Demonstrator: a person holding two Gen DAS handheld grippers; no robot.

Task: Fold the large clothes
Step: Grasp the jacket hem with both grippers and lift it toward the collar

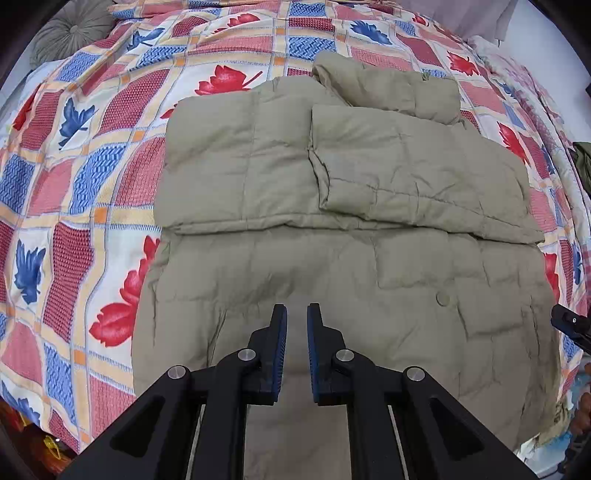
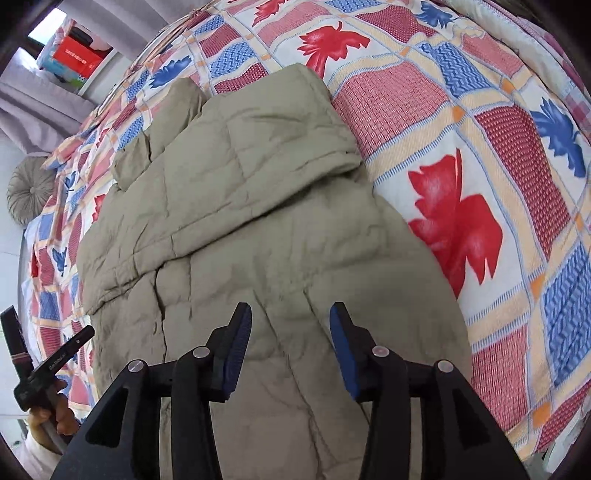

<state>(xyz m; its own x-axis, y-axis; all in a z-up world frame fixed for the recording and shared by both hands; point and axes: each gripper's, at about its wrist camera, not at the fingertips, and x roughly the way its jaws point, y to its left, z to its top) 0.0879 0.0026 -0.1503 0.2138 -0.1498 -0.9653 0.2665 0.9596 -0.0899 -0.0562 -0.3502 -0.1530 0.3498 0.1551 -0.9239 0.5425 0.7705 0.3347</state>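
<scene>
Garment: a large khaki quilted jacket [image 1: 332, 266] lies spread on the bed, over a patterned quilt [image 1: 74, 184] of red and blue leaves.
Fold so far: both sleeves [image 1: 406, 173] appear already laid across the chest, the one on the person's right lying on top; the collar [image 1: 388, 85] sits at the far end, the hem nearest the cameras.
Left tool: the left tool [image 1: 296, 314] hovers over the lower body of the jacket, its jaws a narrow gap apart and holding nothing.
Right tool: the right tool [image 2: 290, 314] hangs above the hem region nearer the jacket's right edge, jaws wide apart, empty.
Step in hand: judged from the lay of things, the sleeve folds are done and the lengthwise fold is not yet begun; both tools seem poised to take the hem.
Next move calls for: each tool lowering to a hem corner, pinching all the padded layers, then lifting together and carrying the hem toward the collar.
Care: the puffy fill may spring back or slip from a shallow pinch, so a deep bite looks wise.
Surroundings: a round grey cushion [image 1: 66, 33] rests at the bed's far left corner.
</scene>
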